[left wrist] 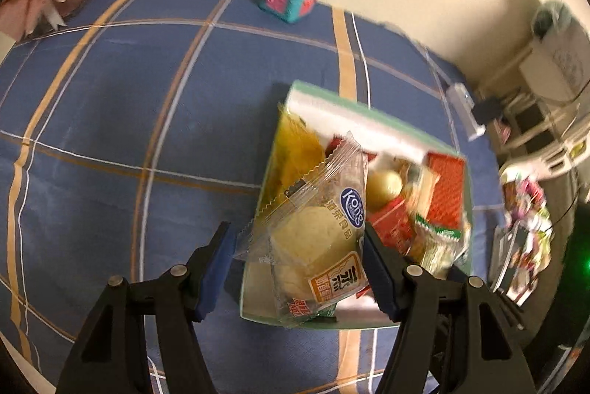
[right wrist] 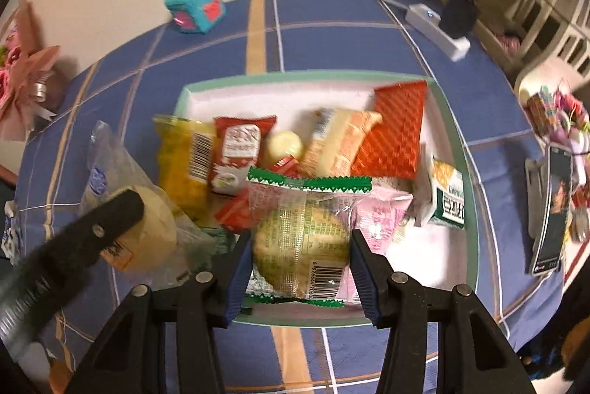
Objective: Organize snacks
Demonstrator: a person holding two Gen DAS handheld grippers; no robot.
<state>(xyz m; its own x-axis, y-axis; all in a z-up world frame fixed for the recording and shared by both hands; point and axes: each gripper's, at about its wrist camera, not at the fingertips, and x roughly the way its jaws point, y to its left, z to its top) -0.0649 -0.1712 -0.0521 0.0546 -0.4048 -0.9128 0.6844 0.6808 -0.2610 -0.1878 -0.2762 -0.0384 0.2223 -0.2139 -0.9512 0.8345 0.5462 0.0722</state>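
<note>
Clear-wrapped pastry packets sit clamped in both jaws, the left gripper (left wrist: 298,265) holding the Kong bun (left wrist: 313,239) at the box (right wrist: 457,150) edge, the right gripper (right wrist: 300,268) holding the green-trimmed cake (right wrist: 302,239) directly above it.

I am looking down at a table (right wrist: 332,36) that is wearing a blue cloth crossed with tan and white stripes. A shallow green-rimmed box (right wrist: 455,135) with a white inside is sitting on it near me. A teal cube (right wrist: 195,4) is lying at the far edge by the wall. A white power strip (right wrist: 438,28) is resting toward the far right corner, its cable trailing along the edge.
</note>
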